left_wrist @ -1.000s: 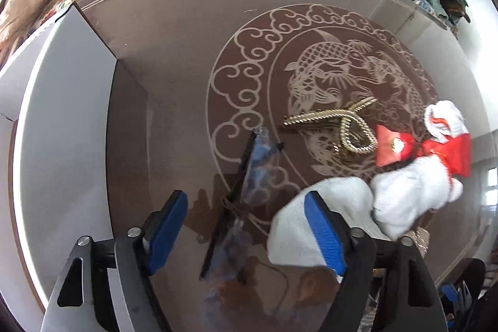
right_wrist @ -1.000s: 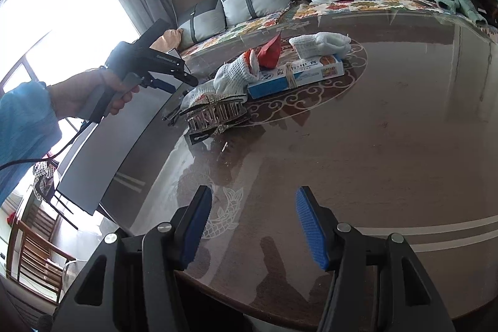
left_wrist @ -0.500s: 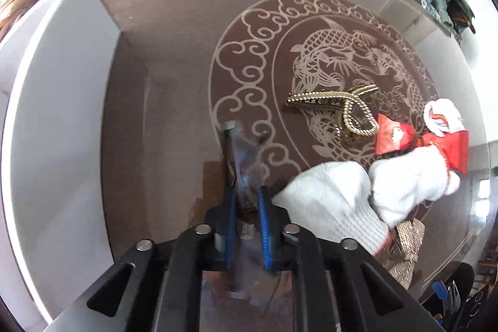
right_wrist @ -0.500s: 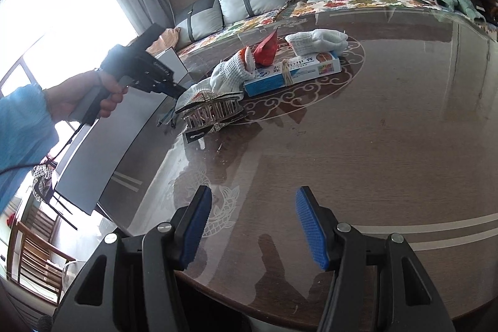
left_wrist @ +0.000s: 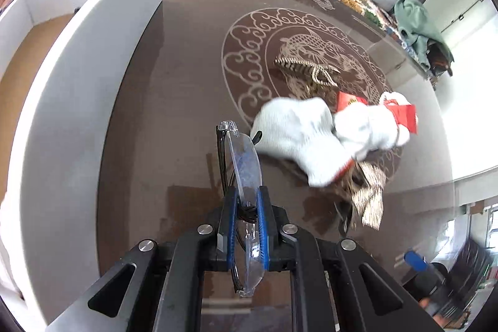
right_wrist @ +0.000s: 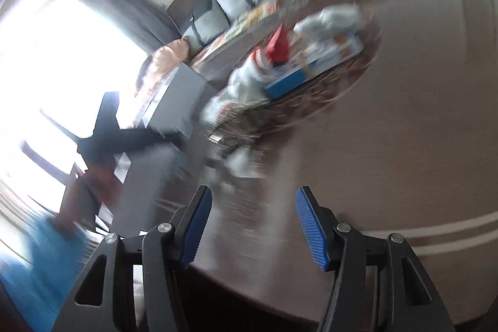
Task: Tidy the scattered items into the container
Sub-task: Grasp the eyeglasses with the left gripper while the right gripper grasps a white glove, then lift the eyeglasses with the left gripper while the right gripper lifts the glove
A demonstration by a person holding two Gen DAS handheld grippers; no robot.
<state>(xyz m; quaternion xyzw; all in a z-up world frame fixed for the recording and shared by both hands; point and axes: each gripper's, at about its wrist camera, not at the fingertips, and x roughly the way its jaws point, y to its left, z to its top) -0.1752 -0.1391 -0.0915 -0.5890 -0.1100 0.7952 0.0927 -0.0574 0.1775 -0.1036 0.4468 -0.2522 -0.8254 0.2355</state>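
Between the blue pads of the left gripper (left_wrist: 246,209) a pair of clear-lensed glasses (left_wrist: 244,164) is pinched, its lens standing edge-up and its lower end cut off behind the gripper body. Whether the glasses touch the brown table (left_wrist: 186,89) cannot be told. To the left, a white-walled container (left_wrist: 84,77) with a tan floor is seen, its near and far ends cropped by the fisheye rim. To the right of the glasses, white knit gloves (left_wrist: 298,139) are heaped over a red packet (left_wrist: 348,100), only partly exposed, and over a gold-patterned item (left_wrist: 370,192) whose shape is hard to make out. Beyond the heap a gold braided cord (left_wrist: 308,67) lies on the table's ornament.

The right wrist view is heavily smeared by motion. The right gripper (right_wrist: 253,226) is shown with its jaws spread and nothing between them. A blue and white box (right_wrist: 314,64) and a red shape beside blurred gloves can barely be resolved; a blue sleeve (right_wrist: 40,263) is cut off at the lower left.
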